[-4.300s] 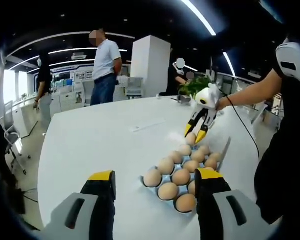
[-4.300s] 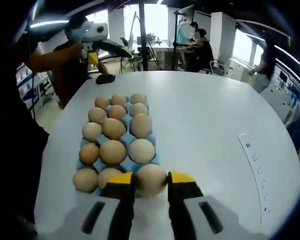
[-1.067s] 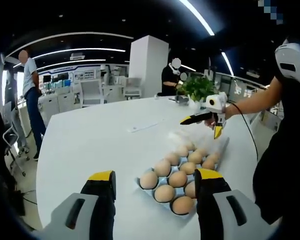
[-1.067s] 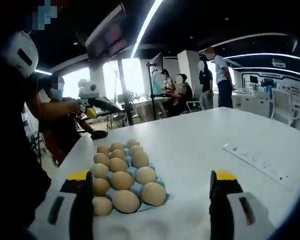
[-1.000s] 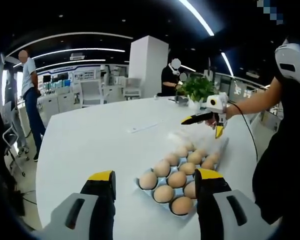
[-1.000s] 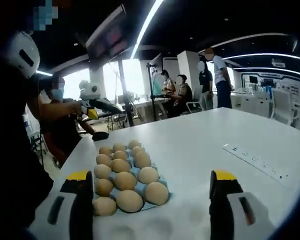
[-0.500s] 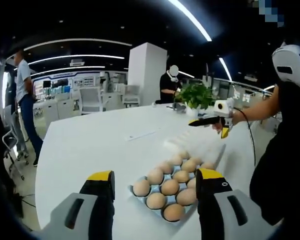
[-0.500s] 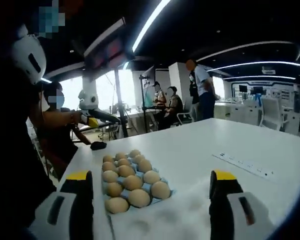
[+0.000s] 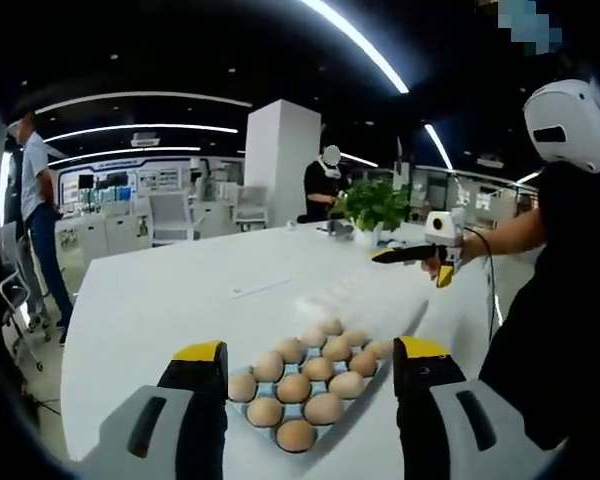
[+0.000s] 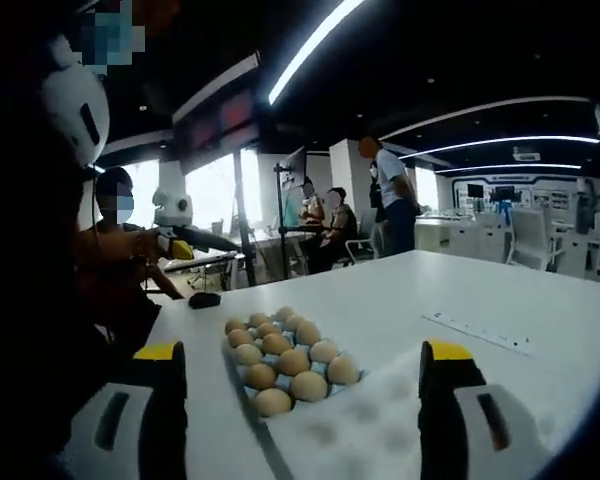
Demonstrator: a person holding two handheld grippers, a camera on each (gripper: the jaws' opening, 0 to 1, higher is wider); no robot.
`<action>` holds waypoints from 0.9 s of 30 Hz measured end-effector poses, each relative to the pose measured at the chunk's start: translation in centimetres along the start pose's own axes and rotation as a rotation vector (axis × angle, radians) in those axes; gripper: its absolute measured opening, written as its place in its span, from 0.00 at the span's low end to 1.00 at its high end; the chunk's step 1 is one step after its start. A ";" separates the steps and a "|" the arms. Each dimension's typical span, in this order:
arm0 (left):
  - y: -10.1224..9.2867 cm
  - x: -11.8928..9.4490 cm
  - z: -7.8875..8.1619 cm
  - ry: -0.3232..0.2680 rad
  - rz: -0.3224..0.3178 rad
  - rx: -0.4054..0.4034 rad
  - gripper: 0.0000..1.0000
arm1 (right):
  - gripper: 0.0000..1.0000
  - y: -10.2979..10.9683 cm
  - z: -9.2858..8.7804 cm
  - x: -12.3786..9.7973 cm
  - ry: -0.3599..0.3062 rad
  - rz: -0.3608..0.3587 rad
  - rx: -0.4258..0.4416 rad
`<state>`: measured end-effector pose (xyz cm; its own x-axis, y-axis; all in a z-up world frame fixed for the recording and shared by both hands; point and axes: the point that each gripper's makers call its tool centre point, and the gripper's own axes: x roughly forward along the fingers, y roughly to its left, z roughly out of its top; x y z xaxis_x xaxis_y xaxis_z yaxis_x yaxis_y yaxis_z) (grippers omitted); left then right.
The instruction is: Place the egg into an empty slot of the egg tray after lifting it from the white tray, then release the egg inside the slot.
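Hovering with jaws apart and empty: right gripper (image 10: 300,385) sits above the white tray (image 10: 380,425), egg tray (image 10: 285,362) just beyond, long axis running away. Left gripper (image 9: 302,375), also wide apart, faces the tray's opposite end. Every visible slot looks filled with eggs (image 10: 308,386).

No words to read

Nothing here has letters, numbers or signs that can be read. The far wall with shelves (image 9: 130,185) in the left gripper view is too blurry and small. The long white strip (image 10: 477,332) on the table in the right gripper view has tiny marks, too small to tell.
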<state>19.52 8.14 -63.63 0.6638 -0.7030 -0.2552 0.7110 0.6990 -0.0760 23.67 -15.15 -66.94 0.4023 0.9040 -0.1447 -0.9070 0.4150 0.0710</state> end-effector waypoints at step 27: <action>-8.3 1.3 1.8 -0.054 -0.094 0.007 0.70 | 1.00 3.7 -0.3 -5.7 -0.007 -0.032 0.004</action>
<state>14.89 1.16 -61.62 0.6058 -0.7714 -0.1947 0.7720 0.6291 -0.0904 17.95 -18.78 -66.13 0.4323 0.8908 -0.1400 -0.8930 0.4445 0.0708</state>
